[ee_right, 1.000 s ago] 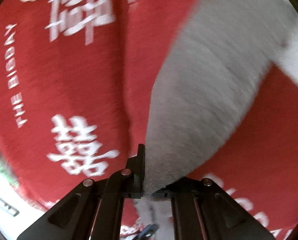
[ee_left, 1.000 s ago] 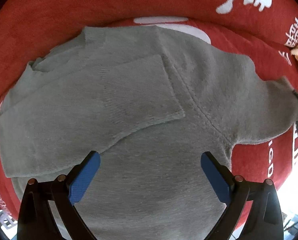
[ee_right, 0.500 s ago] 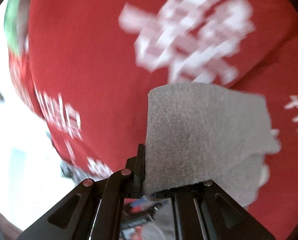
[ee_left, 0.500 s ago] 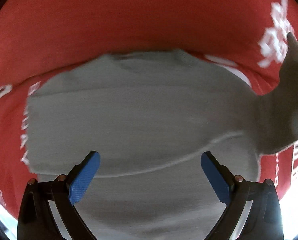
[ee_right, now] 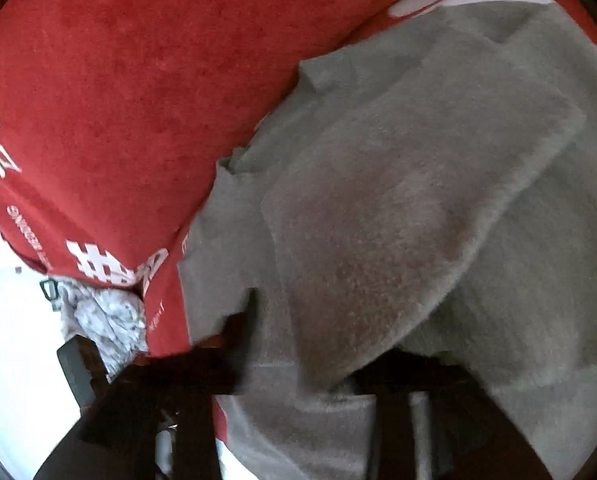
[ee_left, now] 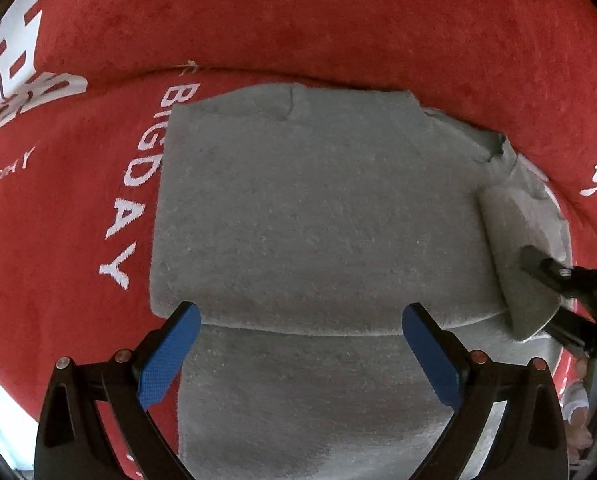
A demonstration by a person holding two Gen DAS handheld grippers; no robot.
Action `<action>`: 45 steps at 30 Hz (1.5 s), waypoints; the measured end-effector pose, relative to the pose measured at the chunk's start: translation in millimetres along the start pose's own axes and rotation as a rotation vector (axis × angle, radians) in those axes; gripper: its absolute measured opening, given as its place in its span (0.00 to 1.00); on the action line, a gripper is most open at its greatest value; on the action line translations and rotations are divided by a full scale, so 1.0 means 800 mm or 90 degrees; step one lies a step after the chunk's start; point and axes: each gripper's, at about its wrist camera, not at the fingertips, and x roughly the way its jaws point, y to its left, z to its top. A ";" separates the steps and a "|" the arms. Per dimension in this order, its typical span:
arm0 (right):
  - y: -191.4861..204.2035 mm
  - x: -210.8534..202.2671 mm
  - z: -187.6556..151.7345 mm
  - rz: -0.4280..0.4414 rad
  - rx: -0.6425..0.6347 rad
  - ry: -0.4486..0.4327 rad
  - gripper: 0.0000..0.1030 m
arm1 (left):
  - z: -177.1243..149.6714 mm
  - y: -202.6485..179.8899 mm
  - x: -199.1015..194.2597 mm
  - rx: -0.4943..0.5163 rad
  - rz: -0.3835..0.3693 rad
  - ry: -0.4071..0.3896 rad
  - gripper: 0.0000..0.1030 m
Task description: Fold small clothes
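A grey knit sweater lies on a red cloth with white lettering, one sleeve folded flat across its body. My left gripper hangs straight down over the sweater's lower part, open, blue pads wide apart with nothing between them. At the right edge my right gripper has the end of the other sleeve between its fingers. In the right wrist view that sleeve drapes over the sweater body. The right gripper is blurred and its jaws are opening, the cuff loose between them.
The red cloth drops off at a bright edge on the left, where a white patterned bundle and a dark object sit. A person's hand shows at the lower right behind the right gripper.
The right gripper swung the sleeve over onto the sweater body, and its jaws, shut on the cuff before, now stand apart. The left gripper slid across the sweater, still open.
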 end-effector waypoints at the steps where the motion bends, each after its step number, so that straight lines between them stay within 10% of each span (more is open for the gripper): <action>1: 0.001 -0.009 -0.001 -0.012 0.001 -0.018 0.53 | 0.001 0.006 0.000 -0.002 -0.006 -0.003 0.98; 4: -0.006 -0.034 0.003 -0.048 0.026 -0.080 0.49 | 0.006 0.028 -0.011 -0.013 -0.030 -0.016 0.98; 7: -0.008 -0.044 0.017 -0.047 0.056 -0.119 0.06 | 0.017 0.053 -0.019 -0.031 -0.080 -0.030 0.98; 14: 0.104 0.018 -0.008 -0.108 -0.264 -0.039 0.07 | 0.028 0.099 -0.029 -0.077 -0.170 -0.037 0.98; 21: 0.107 0.081 -0.054 -0.203 -0.380 0.095 0.26 | 0.025 0.094 -0.015 -0.077 -0.201 -0.008 0.98; 23: 0.108 0.074 -0.062 -0.209 -0.403 0.089 0.48 | 0.024 0.081 -0.011 -0.075 -0.210 0.000 0.98; 31: 0.152 0.066 -0.097 -0.241 -0.562 0.044 0.50 | 0.025 0.103 -0.019 -0.118 -0.183 -0.016 0.98; 41: 0.162 0.146 -0.216 -0.521 -1.054 0.084 0.49 | 0.029 0.150 -0.029 -0.117 -0.099 -0.034 0.98; 45: 0.169 0.105 -0.164 -0.402 -0.844 0.096 0.49 | 0.023 0.149 -0.027 -0.124 -0.102 -0.031 0.98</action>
